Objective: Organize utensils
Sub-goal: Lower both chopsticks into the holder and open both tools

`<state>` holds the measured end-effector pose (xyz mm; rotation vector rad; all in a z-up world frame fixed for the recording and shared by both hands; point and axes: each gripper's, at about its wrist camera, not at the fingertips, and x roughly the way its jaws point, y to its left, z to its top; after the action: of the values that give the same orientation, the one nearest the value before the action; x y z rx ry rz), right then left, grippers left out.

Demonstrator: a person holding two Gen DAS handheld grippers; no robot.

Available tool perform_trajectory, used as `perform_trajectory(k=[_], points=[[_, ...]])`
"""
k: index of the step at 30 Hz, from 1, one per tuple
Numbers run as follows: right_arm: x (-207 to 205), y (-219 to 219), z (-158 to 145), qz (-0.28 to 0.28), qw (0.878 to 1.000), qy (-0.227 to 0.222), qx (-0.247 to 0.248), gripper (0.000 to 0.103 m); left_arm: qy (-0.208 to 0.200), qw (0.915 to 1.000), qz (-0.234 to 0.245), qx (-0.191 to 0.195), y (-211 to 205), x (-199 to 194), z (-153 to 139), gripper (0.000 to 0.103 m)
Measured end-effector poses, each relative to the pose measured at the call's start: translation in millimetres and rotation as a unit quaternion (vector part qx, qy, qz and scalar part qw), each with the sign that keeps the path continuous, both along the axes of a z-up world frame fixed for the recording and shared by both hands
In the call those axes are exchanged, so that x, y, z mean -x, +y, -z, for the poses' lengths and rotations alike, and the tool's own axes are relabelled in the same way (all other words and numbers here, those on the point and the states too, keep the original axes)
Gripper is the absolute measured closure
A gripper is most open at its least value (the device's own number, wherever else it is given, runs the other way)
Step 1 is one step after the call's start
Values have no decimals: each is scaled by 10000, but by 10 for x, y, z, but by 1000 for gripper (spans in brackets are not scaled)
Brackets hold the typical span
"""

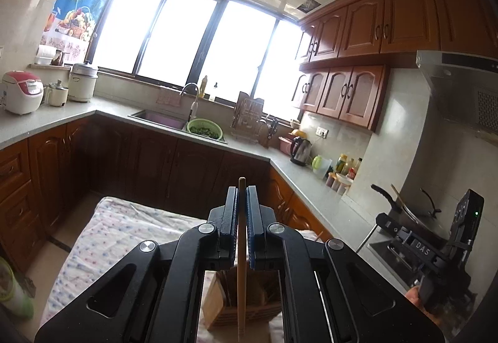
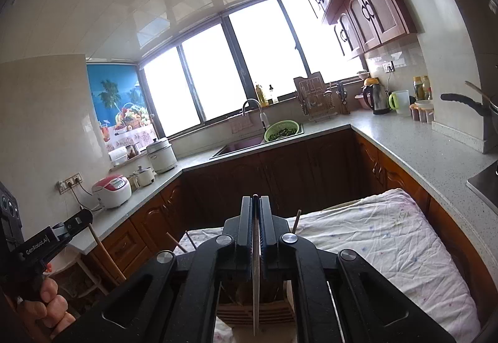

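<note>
Open air ahead of both grippers, above the cloth-covered surface [image 2: 389, 234]. Below, wooden utensil holder [image 1: 236, 308] crowded: slots already bristling with sticks. Counter [image 2: 414, 150] and cabinets ring the surface on three sides. Other gripper [image 1: 404, 237] close on the right.

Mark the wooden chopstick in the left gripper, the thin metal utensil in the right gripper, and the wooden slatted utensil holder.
Wooden chopstick [image 1: 241, 265]: left wrist view, mid-shaft below the pads.
Thin metal utensil [image 2: 256, 290]: right wrist view, shaft below the pads.
Wooden slatted utensil holder [image 1: 218, 308]: left wrist view, its left wall.
</note>
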<state>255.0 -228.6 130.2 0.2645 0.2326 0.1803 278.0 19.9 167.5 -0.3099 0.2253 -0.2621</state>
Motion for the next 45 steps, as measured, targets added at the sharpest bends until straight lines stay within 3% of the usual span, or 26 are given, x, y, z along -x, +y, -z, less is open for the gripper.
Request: perform_trajectory(k=[5,12,20,26,29,40,45], points=[[-250,-36,-31,197,9996,-212,-2,99,-84,9991,-399,114,-40,-306,38,99],[-487,-44,310,364,9993,-128,12,99,71,9955,-855,398,-46,-614,513,99],[-637,-36,777,334,9991,235,-106,99,393,9968,-682,126,-224,-760,928,99],[-665,-6,938,304,9988,383,-72,99,576,9974,-420,-125,-339,-778,1089,99],[-660,1,927,287,9988,395,-49,99,491,9972,-446,-334,-385,-740,1093,98],[-712,-7,907,191,9982,564,-109,99,678,9964,-325,-395,-363,-802,1047,97],[-709,-19,895,120,9977,643,-170,94,746,9960,-319,-368,-352,-785,1028,96]])
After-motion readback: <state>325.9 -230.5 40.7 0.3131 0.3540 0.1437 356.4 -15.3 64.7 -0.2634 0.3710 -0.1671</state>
